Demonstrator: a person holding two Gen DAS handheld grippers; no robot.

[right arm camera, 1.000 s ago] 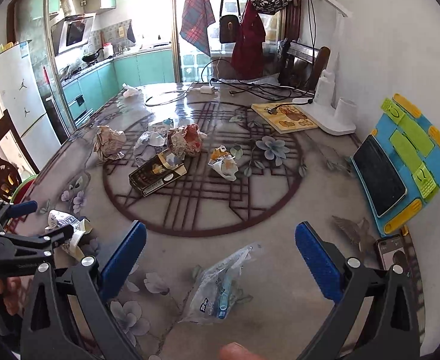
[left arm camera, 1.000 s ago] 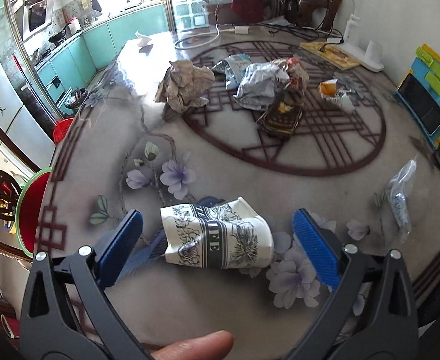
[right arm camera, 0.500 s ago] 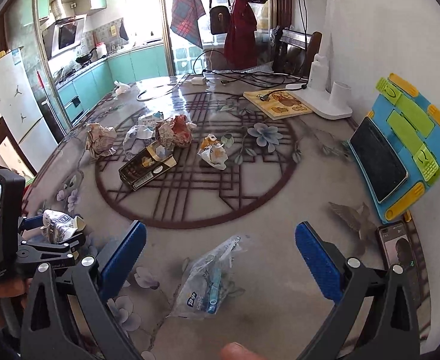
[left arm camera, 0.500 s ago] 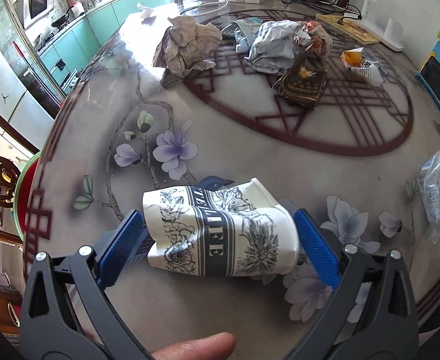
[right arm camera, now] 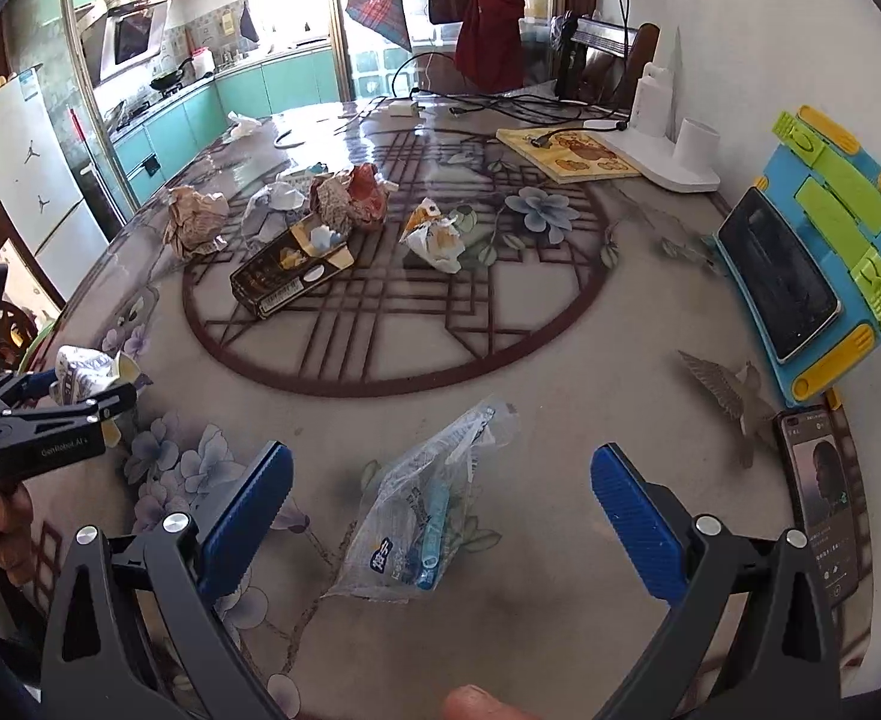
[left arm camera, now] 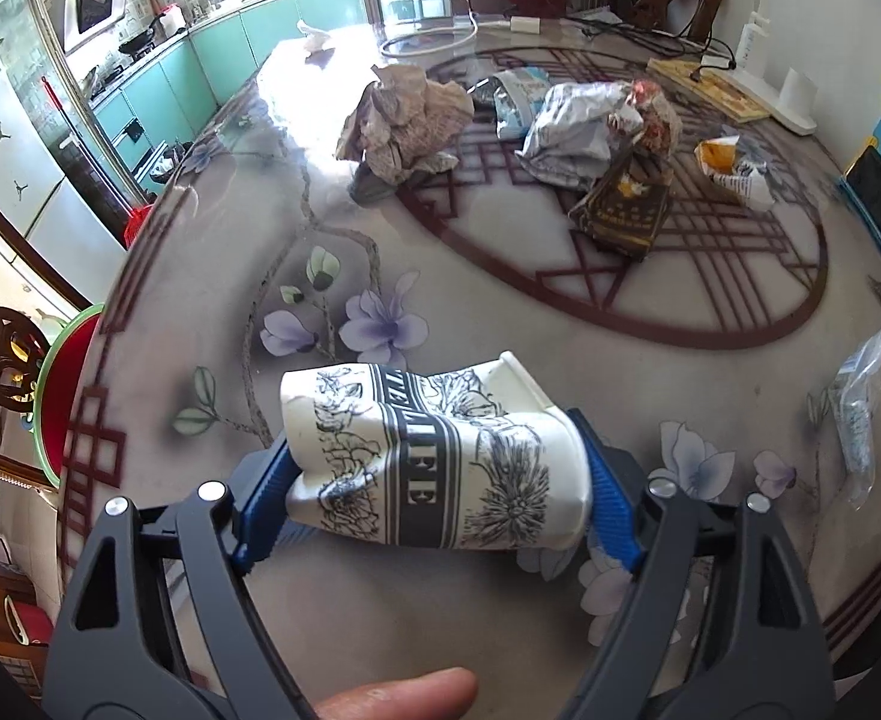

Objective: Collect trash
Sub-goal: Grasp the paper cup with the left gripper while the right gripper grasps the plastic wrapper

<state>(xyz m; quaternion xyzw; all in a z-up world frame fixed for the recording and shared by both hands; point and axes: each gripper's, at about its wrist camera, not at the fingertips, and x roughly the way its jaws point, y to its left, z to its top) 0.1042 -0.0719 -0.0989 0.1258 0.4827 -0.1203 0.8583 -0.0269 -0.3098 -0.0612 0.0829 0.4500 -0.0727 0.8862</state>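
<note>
just closed since a second ago: left gripper (left arm camera: 440,480), blue pads now pressing both ends of crumpled paper cup (left arm camera: 434,456) at near left of table (left arm camera: 500,312). right gripper (right arm camera: 440,498) spread wide, empty, over clear plastic bag (right arm camera: 422,516) lying near right.

Open tabletop near the clear plastic bag (right arm camera: 422,516); clutter beyond it.

Bare table (right arm camera: 560,420) all round the bag, wide enough between and ahead of the right gripper's (right arm camera: 437,516) spread blue pads. Left of the bag, blocked by the left gripper (left arm camera: 437,480), closed further onto the crushed paper cup (left arm camera: 428,450). Beyond the bag, crowded with crumpled paper (right arm camera: 194,222), a dark box (right arm camera: 287,276) and wrappers (right arm camera: 434,237). Right of it, a phone (right arm camera: 824,492).
</note>
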